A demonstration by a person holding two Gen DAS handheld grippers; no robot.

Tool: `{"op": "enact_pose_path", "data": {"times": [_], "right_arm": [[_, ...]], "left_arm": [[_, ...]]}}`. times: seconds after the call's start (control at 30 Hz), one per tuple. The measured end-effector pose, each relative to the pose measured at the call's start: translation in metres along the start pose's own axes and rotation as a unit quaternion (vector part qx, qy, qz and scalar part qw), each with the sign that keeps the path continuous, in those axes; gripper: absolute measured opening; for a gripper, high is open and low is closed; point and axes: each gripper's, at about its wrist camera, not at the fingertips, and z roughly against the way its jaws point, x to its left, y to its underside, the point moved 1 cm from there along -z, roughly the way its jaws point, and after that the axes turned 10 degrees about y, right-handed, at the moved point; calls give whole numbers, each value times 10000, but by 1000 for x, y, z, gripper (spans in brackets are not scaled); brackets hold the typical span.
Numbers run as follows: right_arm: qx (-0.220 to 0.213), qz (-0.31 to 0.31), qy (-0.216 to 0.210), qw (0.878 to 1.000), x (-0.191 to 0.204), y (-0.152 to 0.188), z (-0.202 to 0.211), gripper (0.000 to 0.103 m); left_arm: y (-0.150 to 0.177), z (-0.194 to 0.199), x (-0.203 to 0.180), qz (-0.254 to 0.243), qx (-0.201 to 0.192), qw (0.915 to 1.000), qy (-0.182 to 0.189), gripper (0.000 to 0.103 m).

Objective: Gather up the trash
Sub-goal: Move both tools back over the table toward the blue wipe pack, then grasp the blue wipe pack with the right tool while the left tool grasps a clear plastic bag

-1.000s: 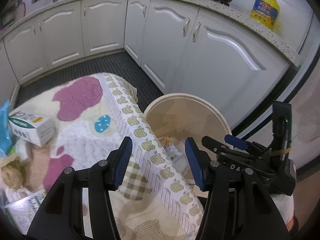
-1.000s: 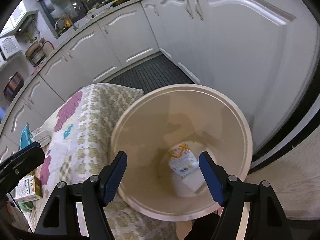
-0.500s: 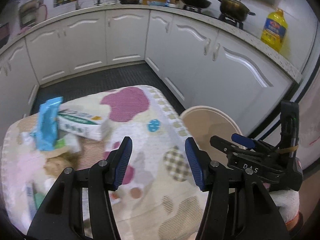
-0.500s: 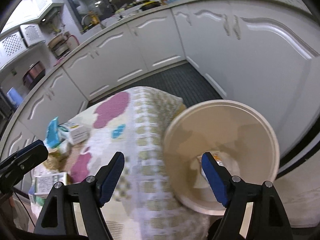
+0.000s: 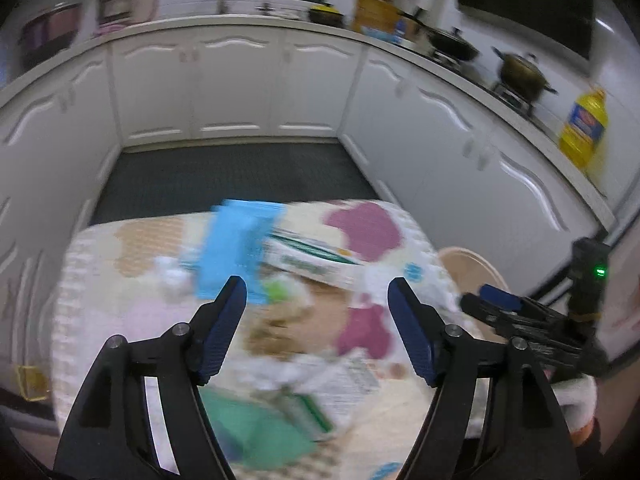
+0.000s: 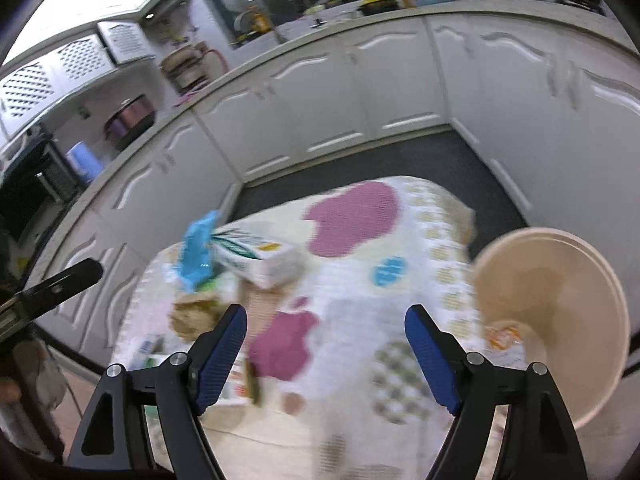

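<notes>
White kitchen cabinets (image 5: 236, 92) curved round the back of both views, above a dark ribbed floor mat (image 5: 232, 176). Below them a table under a patterned cloth (image 5: 360, 224) filled the middle of each frame, blurred by motion.

In the left wrist view, the trash lay at centre left of the cloth: a blue packet (image 5: 236, 248) leaned over a white carton with green print (image 5: 312, 260), with crumpled white paper (image 5: 172, 276) to their left and a brownish scrap (image 5: 276, 332) lower down. At the bottom, printed paper and a green wrapper (image 5: 276, 420) lay between the arms of the left gripper (image 5: 318, 320). Its jaws had just been opening and stood wide, with nothing between the pads. To the right, the rim of a beige bin (image 5: 472, 272) showed just past the table edge, partly hidden by the right gripper (image 5: 496, 304), held in a white-gloved hand (image 5: 576, 404). A yellow oil bottle (image 5: 584, 128) stood on the counter at upper right.

In the right wrist view, the same packet (image 6: 198, 244) and carton (image 6: 260, 260) sat at centre left, the right gripper (image 6: 326, 340) hung over the cloth with jaws that had been opening and stood wide and empty, and the bin (image 6: 560, 296) at lower right held a white-and-orange wrapper (image 6: 504, 340).
</notes>
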Motion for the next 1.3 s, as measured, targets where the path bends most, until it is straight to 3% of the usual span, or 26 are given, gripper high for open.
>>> {"op": "enact_pose_path", "data": {"times": [0.2,0.4,0.63,0.9,0.97,1.03,1.3], "right_arm": [[17,422,-460,9980,57,-23,-19,80],[177,856,-792,9930,114,-46,-65,81],[347,952,-1031,9895,155,-73,-127,86],[808,1078,-1091,9849,180,-79,-187,84],[829,1197,-1149,9827,181,-77,-190,56],[855,1352,-1197,9798,185,-73,-190,43],[484,1395,-1476,9780,165,-74,-148,33]], "left_arm": [[1,9,74,402,4,9989,-234,73],[9,-8,132,510,210,9983,-194,73],[9,-33,169,632,418,9971,-94,73],[2,-45,192,709,463,9963,169,73],[0,-49,194,661,507,9963,195,73],[-2,-53,194,640,538,9962,239,73],[-11,-71,180,283,662,9965,427,73]]}}
